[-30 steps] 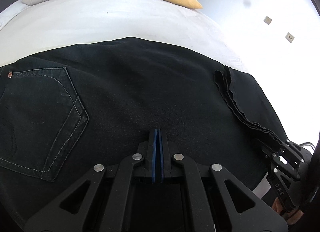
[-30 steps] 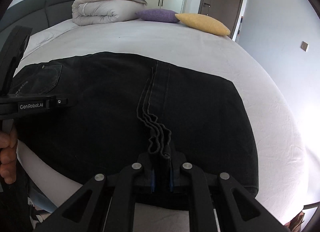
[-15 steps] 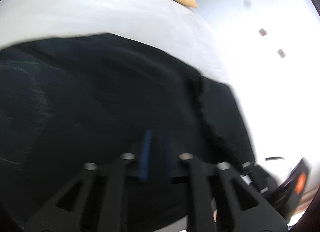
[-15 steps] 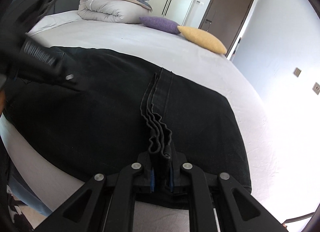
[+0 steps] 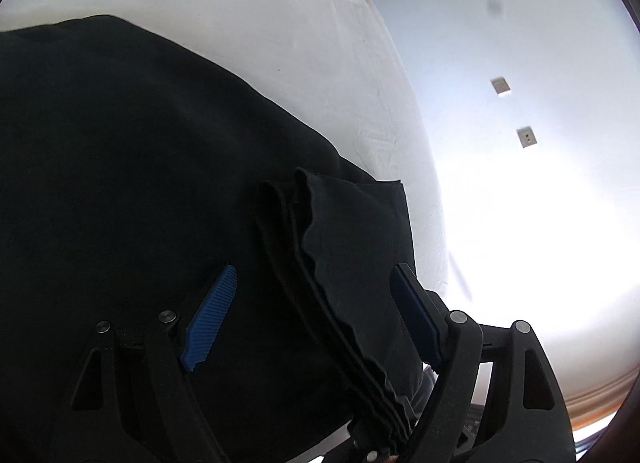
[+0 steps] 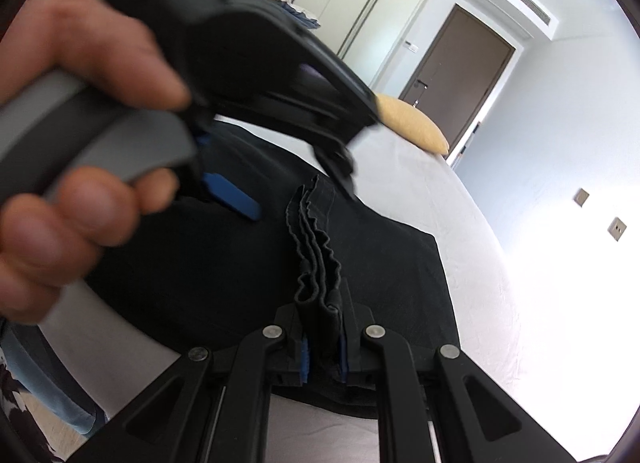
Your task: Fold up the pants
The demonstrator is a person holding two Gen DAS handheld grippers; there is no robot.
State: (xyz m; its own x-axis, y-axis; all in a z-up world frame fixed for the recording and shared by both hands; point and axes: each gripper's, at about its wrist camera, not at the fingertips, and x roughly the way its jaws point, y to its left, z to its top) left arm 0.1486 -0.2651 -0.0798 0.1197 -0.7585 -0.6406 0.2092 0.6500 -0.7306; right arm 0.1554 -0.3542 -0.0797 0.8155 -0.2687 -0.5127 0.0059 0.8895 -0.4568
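Note:
Black pants lie folded on the white bed, with the stacked leg hems raised in a wavy ridge. My left gripper is open wide, its blue pads either side of that ridge without touching it. My right gripper is shut on the near end of the hems and holds them up off the pants. In the right wrist view the left gripper and the hand holding it hover just above the ridge, blurred.
The white bed sheet stretches beyond the pants to a yellow pillow. The bed's edge drops off at the right, with a white wall and a brown door behind.
My left gripper has opened and swung right from the middle of the pants to straddle the hem ridge. My right gripper stays shut on the hems.

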